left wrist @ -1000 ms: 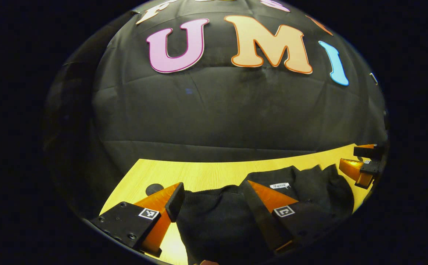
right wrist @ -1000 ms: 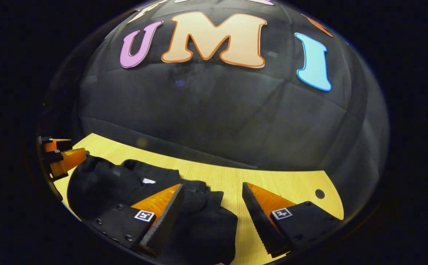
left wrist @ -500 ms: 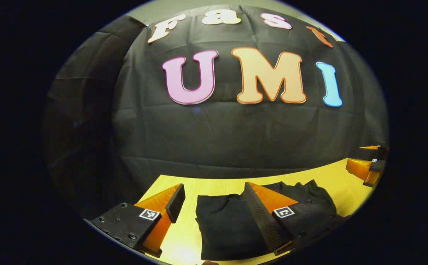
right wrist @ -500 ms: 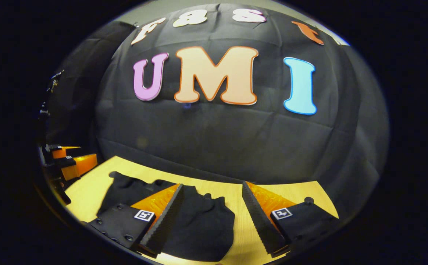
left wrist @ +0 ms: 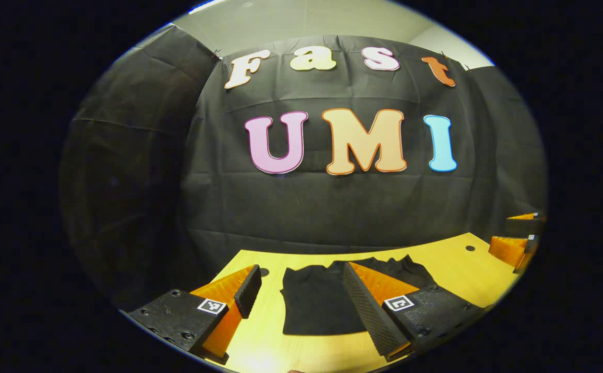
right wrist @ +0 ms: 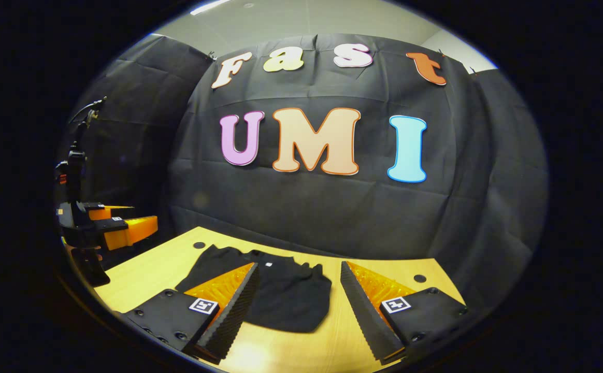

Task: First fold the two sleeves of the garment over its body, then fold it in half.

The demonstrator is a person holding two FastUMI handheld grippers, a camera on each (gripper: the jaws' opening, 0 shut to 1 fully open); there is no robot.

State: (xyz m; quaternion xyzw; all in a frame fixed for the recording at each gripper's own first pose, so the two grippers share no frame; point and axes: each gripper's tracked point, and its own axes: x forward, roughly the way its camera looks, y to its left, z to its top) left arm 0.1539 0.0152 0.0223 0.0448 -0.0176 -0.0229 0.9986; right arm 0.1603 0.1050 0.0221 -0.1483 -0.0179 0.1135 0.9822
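The left gripper [left wrist: 301,290] and right gripper [right wrist: 299,290] are wide apart, holding nothing, above the soft black folded garment [right wrist: 281,298] lying on the smooth yellow wooden table [right wrist: 141,272].

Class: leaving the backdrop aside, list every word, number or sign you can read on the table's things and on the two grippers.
White neck tag on the black garment: too small to read.
Square markers on the left gripper and right gripper: black-and-white code patterns, no words.
Nothing else readable.
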